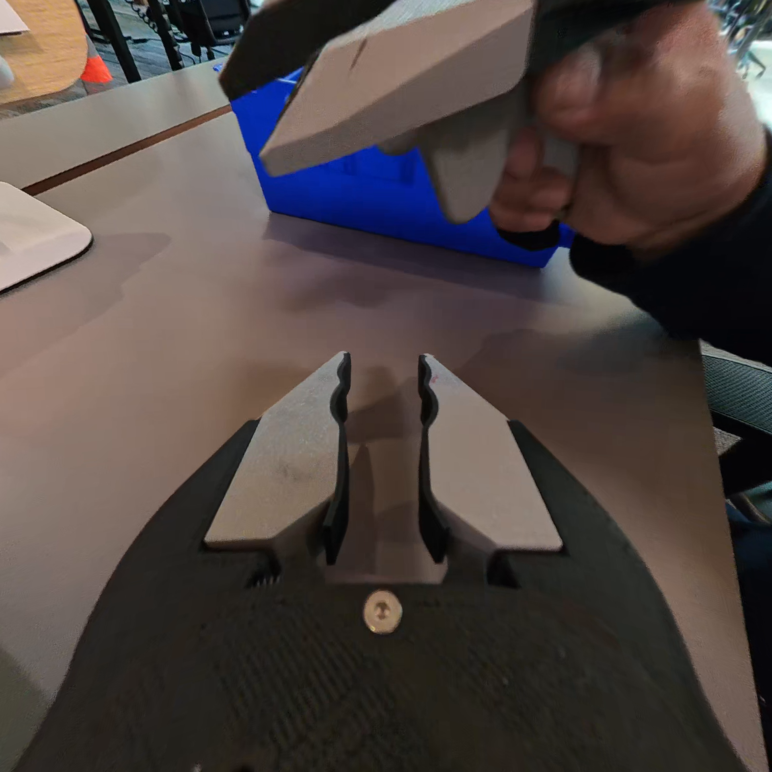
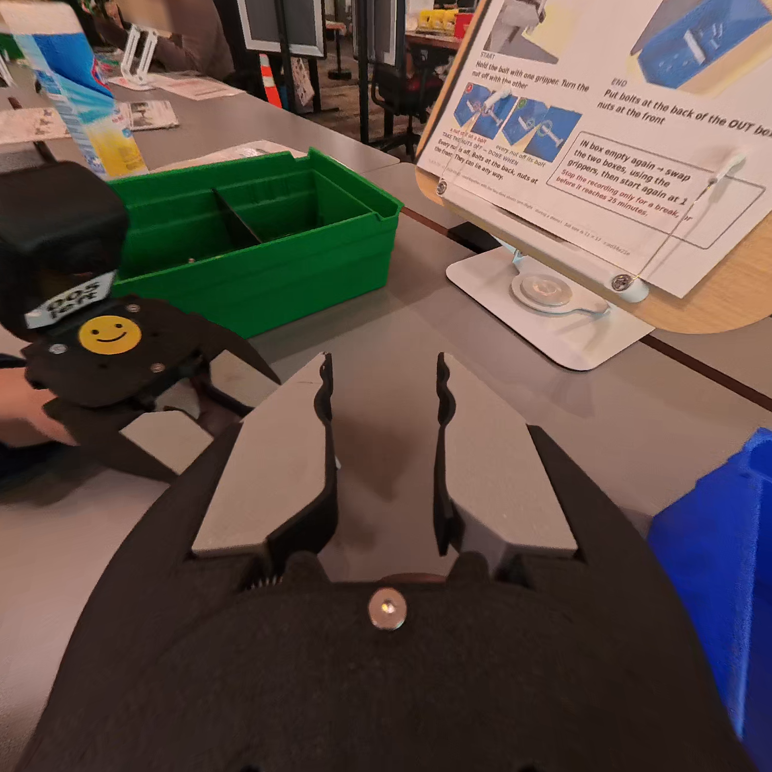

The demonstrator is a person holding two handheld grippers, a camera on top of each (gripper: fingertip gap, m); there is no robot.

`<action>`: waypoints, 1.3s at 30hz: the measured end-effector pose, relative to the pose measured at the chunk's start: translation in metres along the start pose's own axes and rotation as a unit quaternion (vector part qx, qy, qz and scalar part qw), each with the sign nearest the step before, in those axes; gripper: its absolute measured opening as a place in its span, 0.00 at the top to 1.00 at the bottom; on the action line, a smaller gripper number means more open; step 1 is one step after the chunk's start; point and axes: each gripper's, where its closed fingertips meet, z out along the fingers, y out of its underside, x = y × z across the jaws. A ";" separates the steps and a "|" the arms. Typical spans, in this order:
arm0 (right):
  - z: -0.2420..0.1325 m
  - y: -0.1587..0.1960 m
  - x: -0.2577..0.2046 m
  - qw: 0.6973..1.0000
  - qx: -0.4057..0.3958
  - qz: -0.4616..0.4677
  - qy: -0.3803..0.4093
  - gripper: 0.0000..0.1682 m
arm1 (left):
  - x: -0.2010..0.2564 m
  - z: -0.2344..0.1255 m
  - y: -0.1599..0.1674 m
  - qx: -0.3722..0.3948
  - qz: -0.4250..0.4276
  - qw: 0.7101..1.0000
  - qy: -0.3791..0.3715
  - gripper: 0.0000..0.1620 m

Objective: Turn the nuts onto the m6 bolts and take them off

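Observation:
My left gripper (image 1: 384, 360) is open and empty, low over the grey table (image 1: 200, 334). My right gripper (image 2: 384, 361) is open and empty too, above the table. In the left wrist view a hand (image 1: 635, 142) holds the right gripper, whose grey finger (image 1: 388, 92) hangs in front of a blue bin (image 1: 376, 204). The blue bin's corner (image 2: 718, 564) also shows at the right of the right wrist view. A green bin (image 2: 267, 259) with a black divider stands ahead on the left. I see no bolt or nut clearly; a small speck (image 2: 191, 260) lies in the green bin.
The left gripper's body with a yellow smiley sticker (image 2: 109, 335) is at the left of the right wrist view. An instruction board (image 2: 593, 138) leans on a white stand base (image 2: 555, 330), which also shows in the left wrist view (image 1: 37, 238). Chairs and an orange cone (image 1: 96, 67) stand beyond the table. Left tips to right tips: about 10 cm.

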 end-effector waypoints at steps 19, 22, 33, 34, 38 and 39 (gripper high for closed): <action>-0.001 0.023 -0.014 0.997 0.035 0.044 -0.055 0.71 | -0.043 -0.187 -0.079 0.113 -0.043 0.990 -0.074 0.74; 0.000 0.022 -0.028 0.996 0.032 0.038 -0.077 0.71 | -0.120 -0.232 -0.071 0.044 -0.045 0.981 -0.184 0.75; 0.004 0.028 -0.045 0.994 0.019 0.032 -0.101 0.71 | -0.300 -0.196 0.047 -0.297 -0.275 0.891 -0.204 0.92; 0.004 0.028 -0.045 0.994 0.018 0.032 -0.101 0.71 | -0.309 -0.197 0.057 -0.323 -0.276 0.878 -0.221 0.90; -0.001 0.023 -0.050 0.994 0.028 0.027 -0.106 0.71 | -0.321 -0.200 0.082 -0.385 -0.274 0.842 -0.259 0.84; -0.003 0.020 -0.052 0.993 0.033 0.023 -0.107 0.71 | -0.320 -0.199 0.085 -0.388 -0.278 0.839 -0.260 0.86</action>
